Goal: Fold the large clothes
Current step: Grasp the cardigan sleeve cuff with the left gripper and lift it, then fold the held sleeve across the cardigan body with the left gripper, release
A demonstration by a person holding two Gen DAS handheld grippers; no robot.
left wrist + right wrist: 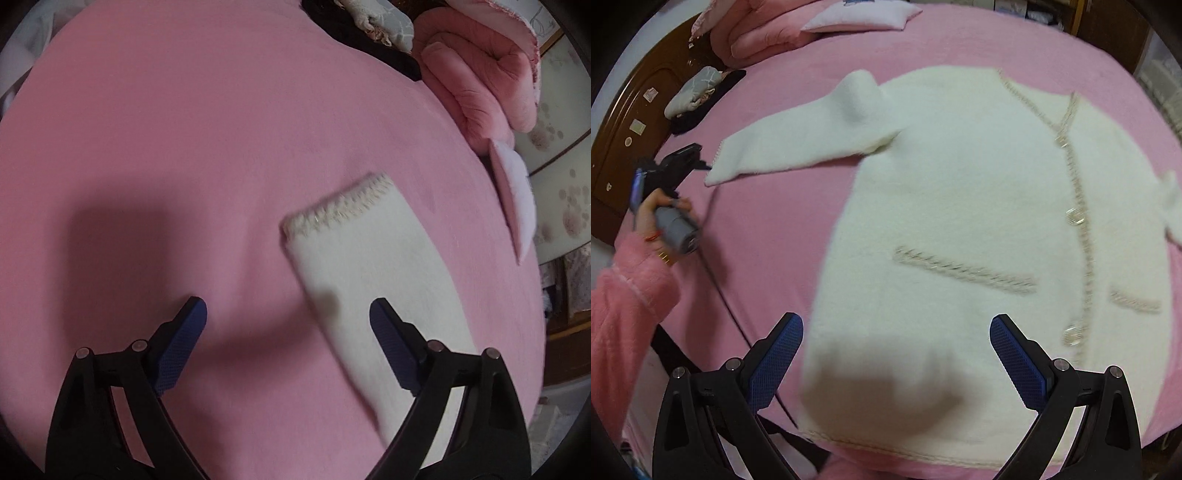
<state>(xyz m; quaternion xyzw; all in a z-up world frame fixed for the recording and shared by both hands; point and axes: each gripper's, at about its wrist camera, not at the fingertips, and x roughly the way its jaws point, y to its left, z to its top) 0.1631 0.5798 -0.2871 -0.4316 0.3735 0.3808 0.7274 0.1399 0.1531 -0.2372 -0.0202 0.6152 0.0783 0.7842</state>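
A white fuzzy cardigan (960, 206) with beige trim and clear buttons lies flat, front up, on the pink bed cover (768, 236). Its one sleeve (798, 144) stretches out to the left. In the left wrist view that sleeve (365, 266) lies flat with its beige cuff pointing away. My left gripper (288, 310) is open and empty just above the sleeve, and it also shows in the right wrist view (683, 158) beside the cuff. My right gripper (895, 325) is open and empty above the cardigan's lower hem.
A folded pink quilt (480, 81) and a small pillow (860, 14) lie at the head of the bed. A pile of grey and black clothes (698, 96) lies near the wooden headboard (631, 110). A thin black cable (716, 273) crosses the cover.
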